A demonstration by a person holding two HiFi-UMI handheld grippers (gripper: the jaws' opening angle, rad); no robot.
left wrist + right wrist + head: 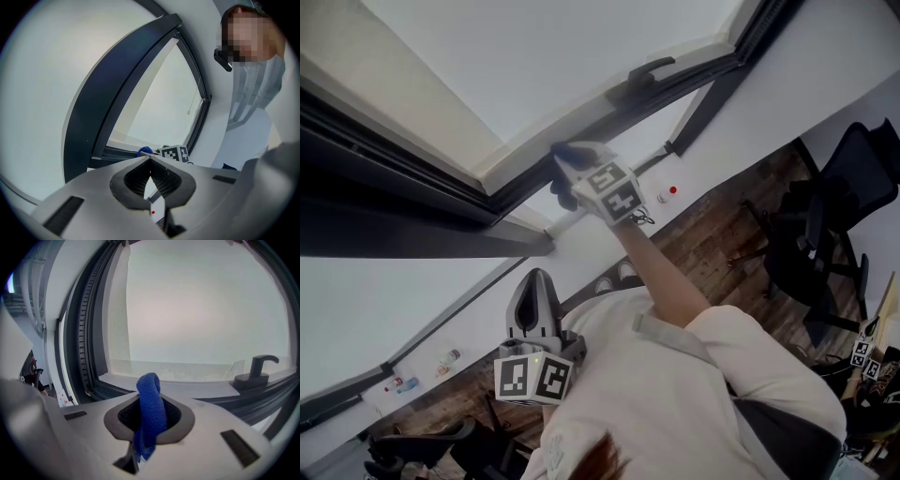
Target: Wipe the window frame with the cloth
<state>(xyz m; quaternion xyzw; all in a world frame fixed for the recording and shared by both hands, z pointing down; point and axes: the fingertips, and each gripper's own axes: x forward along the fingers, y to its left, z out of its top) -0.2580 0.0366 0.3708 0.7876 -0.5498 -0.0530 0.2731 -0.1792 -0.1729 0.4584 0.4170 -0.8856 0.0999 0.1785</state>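
Blue woven cloth (151,401) is pinched in the clenched fingers of the right gripper (150,420). A folded loop stands up past their tips and a short tail hangs below. Just beyond the loop lies the pale lower ledge of the window frame (187,386), with the dark side rail to its left and the handle (260,367) off to the right. Whether the loop touches the ledge cannot be told.

To wipe well, I would tilt the gripper so the loop, not the hard finger tips, meets the ledge. I would press until the fold flattens, then draw it along the rail in one long pass, stopping short of the handle. The grip should stay firm, since little cloth stands proud.

The left gripper (150,161) hangs low by the person's chest, well apart from the frame, with its fingers closed on nothing.
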